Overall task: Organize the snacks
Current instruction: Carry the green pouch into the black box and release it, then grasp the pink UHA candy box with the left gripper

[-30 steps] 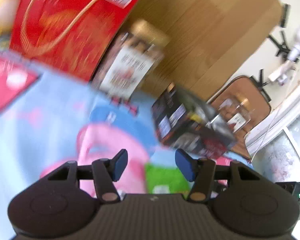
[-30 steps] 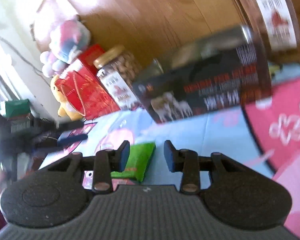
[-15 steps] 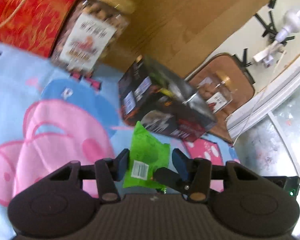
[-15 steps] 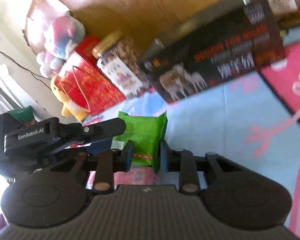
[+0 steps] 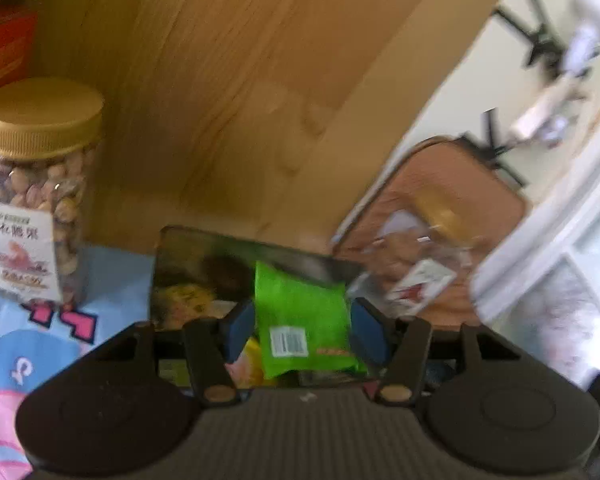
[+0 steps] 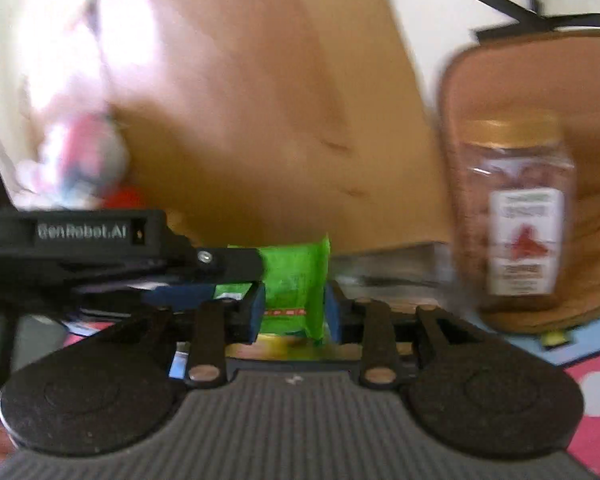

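Jaws on both grippers are easing apart around one green snack packet point(image 5: 306, 320). In the left wrist view the left gripper point(image 5: 306, 330) has the packet between its blue pads, low in the centre of the frame; whether they press it I cannot tell. In the right wrist view the right gripper point(image 6: 294, 310) brackets the same packet, the pads close against its sides. Sorting looks partly done: a nut jar point(image 5: 34, 196) at left, a dark box point(image 5: 204, 276) behind the packet and a second jar point(image 6: 518, 216) at right stand along the wooden panel point(image 5: 228, 92). This packet has yet to be placed.
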